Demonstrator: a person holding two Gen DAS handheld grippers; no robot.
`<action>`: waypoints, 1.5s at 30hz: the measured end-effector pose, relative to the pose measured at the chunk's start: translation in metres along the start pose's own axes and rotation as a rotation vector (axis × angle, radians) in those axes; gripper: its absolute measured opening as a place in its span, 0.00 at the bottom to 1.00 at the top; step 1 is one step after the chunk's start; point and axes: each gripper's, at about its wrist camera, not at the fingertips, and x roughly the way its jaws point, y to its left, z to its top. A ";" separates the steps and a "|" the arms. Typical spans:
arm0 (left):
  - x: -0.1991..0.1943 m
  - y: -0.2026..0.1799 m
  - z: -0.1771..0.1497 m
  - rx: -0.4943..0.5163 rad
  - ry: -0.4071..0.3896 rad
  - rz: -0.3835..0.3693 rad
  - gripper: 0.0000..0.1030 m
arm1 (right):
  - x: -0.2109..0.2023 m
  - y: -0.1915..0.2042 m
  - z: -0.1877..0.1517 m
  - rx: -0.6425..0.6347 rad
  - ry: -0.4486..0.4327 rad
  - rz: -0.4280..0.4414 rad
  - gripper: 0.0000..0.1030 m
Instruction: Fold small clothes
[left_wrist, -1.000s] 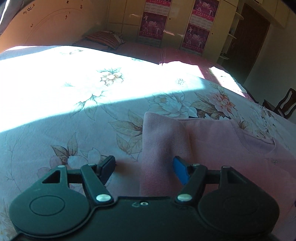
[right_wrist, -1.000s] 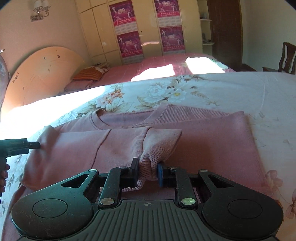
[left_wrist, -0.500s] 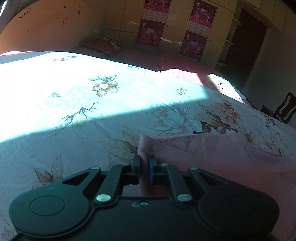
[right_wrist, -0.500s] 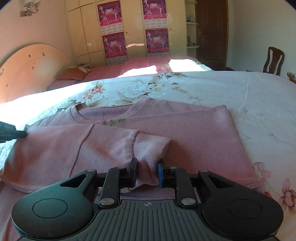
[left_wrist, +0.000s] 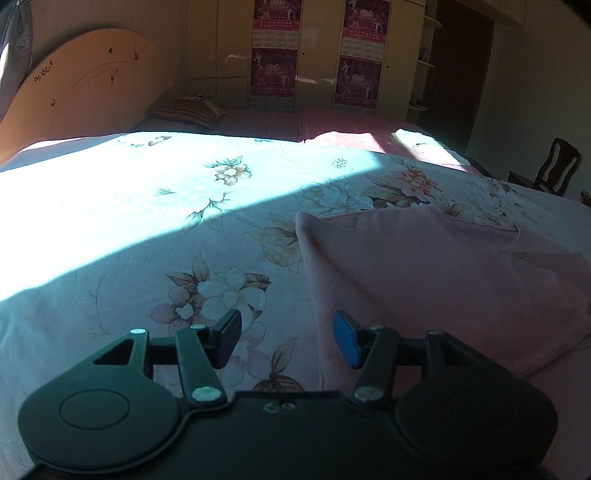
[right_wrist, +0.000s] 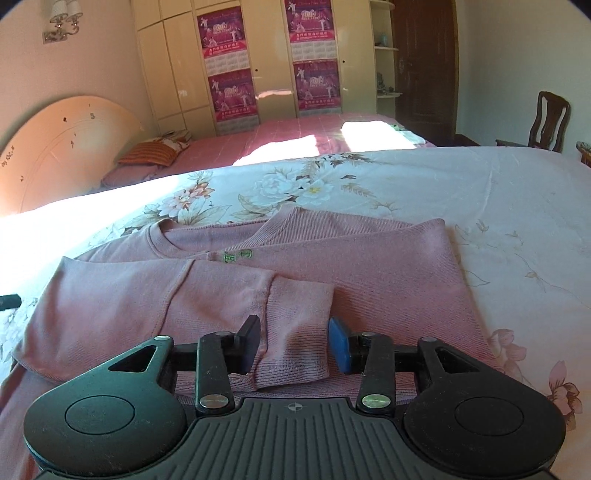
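A pink knit sweater (right_wrist: 369, 280) lies flat on the floral bedspread (right_wrist: 480, 192), neckline toward the far side, a small green label at the collar. One sleeve (right_wrist: 288, 317) is folded across the body, its cuff lying between the open jaws of my right gripper (right_wrist: 293, 343). In the left wrist view the sweater (left_wrist: 424, 277) lies to the right, its folded left edge running toward me. My left gripper (left_wrist: 288, 339) is open and empty, straddling that edge just above the bedspread (left_wrist: 147, 240). The tip of my left gripper shows at the left edge of the right wrist view (right_wrist: 9, 301).
A second bed with a pink cover (right_wrist: 295, 144) and a striped pillow (right_wrist: 155, 153) stands beyond. A rounded headboard (right_wrist: 62, 144) leans at the left. Wardrobes with posters (right_wrist: 269, 66) line the back wall. A wooden chair (right_wrist: 546, 122) stands at the right.
Both grippers have opened and let go of the sweater. The sleeve cuff now lies flat on the sweater body. The left gripper has drawn back from the folded edge.
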 end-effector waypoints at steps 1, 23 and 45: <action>-0.005 0.000 -0.011 0.009 0.018 -0.007 0.49 | 0.000 0.001 0.000 0.004 0.002 0.011 0.41; 0.005 -0.017 -0.042 0.047 -0.037 0.040 0.16 | 0.031 0.018 -0.017 -0.122 0.121 -0.031 0.40; 0.002 -0.057 -0.033 -0.037 0.017 -0.072 0.26 | 0.002 0.011 -0.015 -0.099 0.090 0.027 0.41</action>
